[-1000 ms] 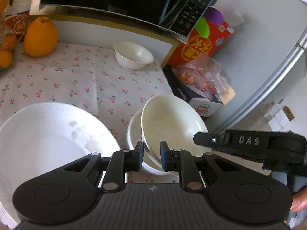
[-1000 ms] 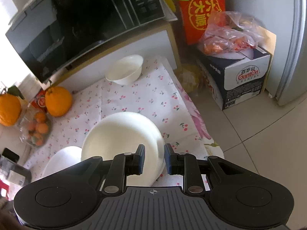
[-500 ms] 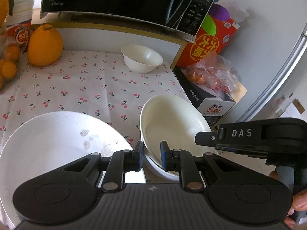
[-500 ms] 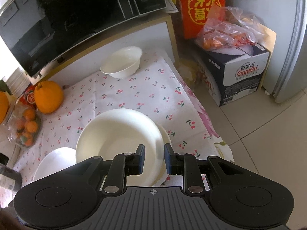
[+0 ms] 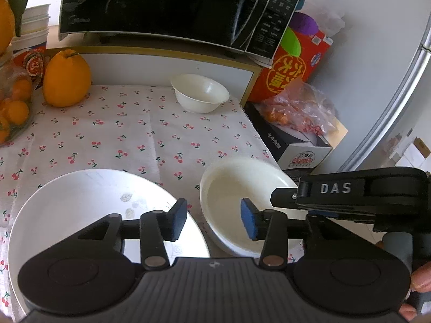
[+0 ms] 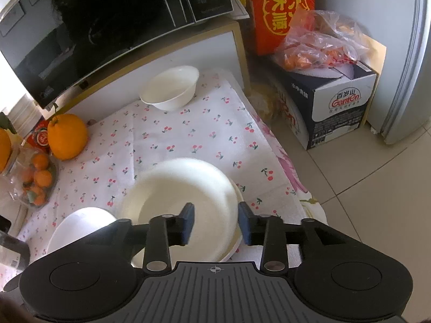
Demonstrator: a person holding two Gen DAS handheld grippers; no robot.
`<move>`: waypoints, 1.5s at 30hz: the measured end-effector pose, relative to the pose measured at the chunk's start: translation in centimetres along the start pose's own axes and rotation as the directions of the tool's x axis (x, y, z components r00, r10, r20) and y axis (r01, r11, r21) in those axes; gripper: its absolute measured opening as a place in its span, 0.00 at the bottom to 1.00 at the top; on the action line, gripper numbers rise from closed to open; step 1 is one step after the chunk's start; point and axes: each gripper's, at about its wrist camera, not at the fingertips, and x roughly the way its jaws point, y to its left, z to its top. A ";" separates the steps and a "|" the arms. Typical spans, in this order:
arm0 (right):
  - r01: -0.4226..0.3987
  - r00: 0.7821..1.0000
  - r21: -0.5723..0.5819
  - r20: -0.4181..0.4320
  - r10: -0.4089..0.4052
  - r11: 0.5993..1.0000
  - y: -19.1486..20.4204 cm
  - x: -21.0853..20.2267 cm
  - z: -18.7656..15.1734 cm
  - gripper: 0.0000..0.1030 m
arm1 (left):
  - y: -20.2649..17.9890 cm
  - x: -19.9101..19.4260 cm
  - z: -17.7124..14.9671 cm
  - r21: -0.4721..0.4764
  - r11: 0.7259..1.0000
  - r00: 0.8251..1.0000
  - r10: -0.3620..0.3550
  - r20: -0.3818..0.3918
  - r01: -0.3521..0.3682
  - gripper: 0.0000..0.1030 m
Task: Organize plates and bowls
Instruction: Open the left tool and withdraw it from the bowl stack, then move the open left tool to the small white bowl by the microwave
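A stack of white deep plates (image 5: 237, 199) sits near the table's right edge; it also shows in the right wrist view (image 6: 183, 196). A large white plate (image 5: 89, 204) with a faint leaf print lies to its left, and shows in the right wrist view (image 6: 80, 223). A small white bowl (image 5: 200, 95) stands at the back by the cabinet, seen too in the right wrist view (image 6: 169, 87). My left gripper (image 5: 214, 222) is open and empty over the gap between plate and stack. My right gripper (image 6: 215, 224) is open above the stack's near rim.
The cherry-print tablecloth (image 5: 129, 132) covers the table. A big orange fruit (image 5: 66, 78) and a bag of small oranges (image 5: 10, 110) sit at the back left. A microwave (image 5: 172, 5) stands on the cabinet. A carton (image 6: 336, 102) and a fridge (image 6: 404, 53) stand right.
Both grippers have opened from shut. The tilted plate they held has come down flat on the stack. Both grippers have drawn back a little.
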 end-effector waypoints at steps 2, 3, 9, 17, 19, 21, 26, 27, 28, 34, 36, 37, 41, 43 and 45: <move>-0.010 1.000 0.000 0.010 0.010 1.000 -0.1 -0.3 0.1 0.54 | 0.2 -0.1 0.2 -0.009 1.000 1.000 -0.003 0.004 0.003 0.46; -0.017 1.000 -0.001 0.013 0.017 1.000 -0.2 -0.4 0.2 0.54 | 0.3 -0.2 0.3 -0.014 1.000 1.000 -0.007 0.008 0.007 0.48; -0.052 0.998 0.007 0.027 0.052 0.999 -0.5 -1.1 0.6 0.62 | 1.0 -0.9 0.8 -0.040 0.999 0.999 -0.018 0.027 0.019 0.62; -0.086 0.994 -0.019 0.061 0.087 0.996 -0.8 -2.1 1.3 0.78 | 1.6 -1.5 1.4 -0.102 0.995 0.999 -0.016 0.040 0.020 0.77; -0.087 0.995 -0.011 0.052 0.088 0.996 -1.0 -2.0 1.8 0.79 | 1.7 -1.6 1.6 -0.111 0.994 0.999 -0.016 0.042 0.020 0.82; -0.099 0.995 0.018 0.034 0.099 0.995 -1.5 -1.7 2.6 0.79 | 1.9 -1.9 2.2 -0.116 0.993 0.999 -0.017 0.048 0.023 0.85; -0.144 0.990 0.090 0.008 0.144 0.985 -2.5 -0.7 5.2 0.84 | 2.3 -2.0 4.4 -0.093 0.994 0.996 0.055 0.065 -0.049 0.96; -0.141 0.990 0.092 0.006 0.141 0.986 -2.5 -0.4 5.7 0.84 | 2.5 -1.7 5.0 -0.100 0.993 0.996 0.070 0.058 -0.064 0.96; -0.135 0.991 0.093 0.004 0.135 0.986 -2.5 -0.1 6.2 0.84 | 2.7 -1.4 5.6 -0.108 0.992 0.996 0.078 0.049 -0.073 0.96; -0.157 0.988 0.088 0.006 0.157 0.984 -1.4 2.3 9.5 0.84 | 3.5 1.1 9.8 -0.164 0.981 0.994 0.107 0.021 -0.102 0.99; -0.170 0.985 0.088 0.008 0.170 0.981 -0.9 3.4 10.5 0.84 | 3.8 1.9 10.7 -0.174 0.979 0.994 0.106 0.010 -0.103 0.99; -0.180 0.984 0.091 0.011 0.180 0.979 -0.8 3.9 11.0 0.84 | 3.9 2.6 11.3 -0.183 0.978 0.995 0.103 0.002 -0.101 0.99; -0.216 0.976 0.127 0.018 0.216 0.968 -0.7 6.5 12.4 0.84 | 4.8 5.4 12.8 -0.228 0.970 0.996 0.081 -0.021 -0.084 0.99; -0.227 0.974 0.150 0.017 0.227 0.962 -0.8 8.1 13.0 0.84 | 5.3 6.9 13.1 -0.251 0.966 0.998 0.060 -0.027 -0.065 0.97; -0.241 0.970 0.172 0.021 0.241 0.955 -1.1 9.6 13.5 0.84 | 5.9 8.5 13.2 -0.264 0.963 0.999 0.043 -0.029 -0.049 0.92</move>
